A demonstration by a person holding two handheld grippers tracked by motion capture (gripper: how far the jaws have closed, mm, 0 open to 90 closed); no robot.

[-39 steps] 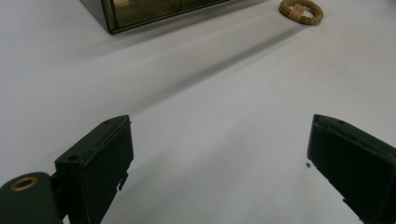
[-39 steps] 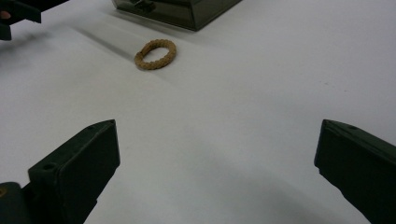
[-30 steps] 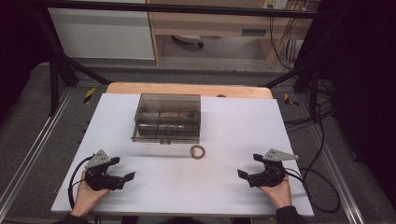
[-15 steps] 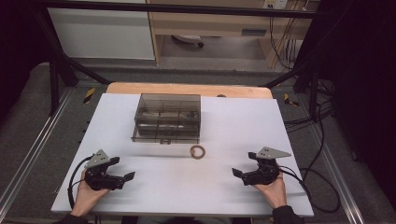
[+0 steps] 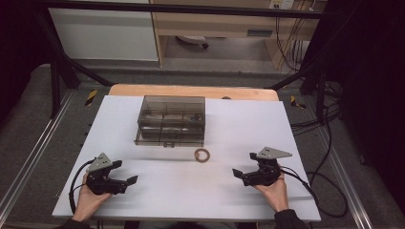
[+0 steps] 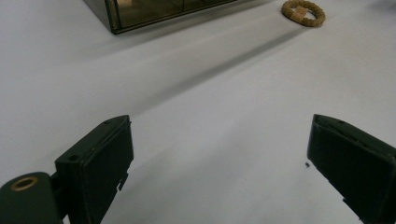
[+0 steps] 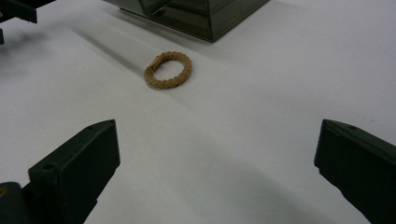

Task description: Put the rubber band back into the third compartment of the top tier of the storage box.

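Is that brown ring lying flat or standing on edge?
Lying flat. The ring rests on the white table, its whole loop and hole visible from above, apart from the box.

Black two-jaw left gripper and right gripper, grey triangular top plates, trailing black cables, dark sleeves

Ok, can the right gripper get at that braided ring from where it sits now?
Probably yes. The right gripper has its jaws wide open and points toward the braided ring, which lies flat on the bare white table, apart from the smoky drawer box. Nothing lies between them.
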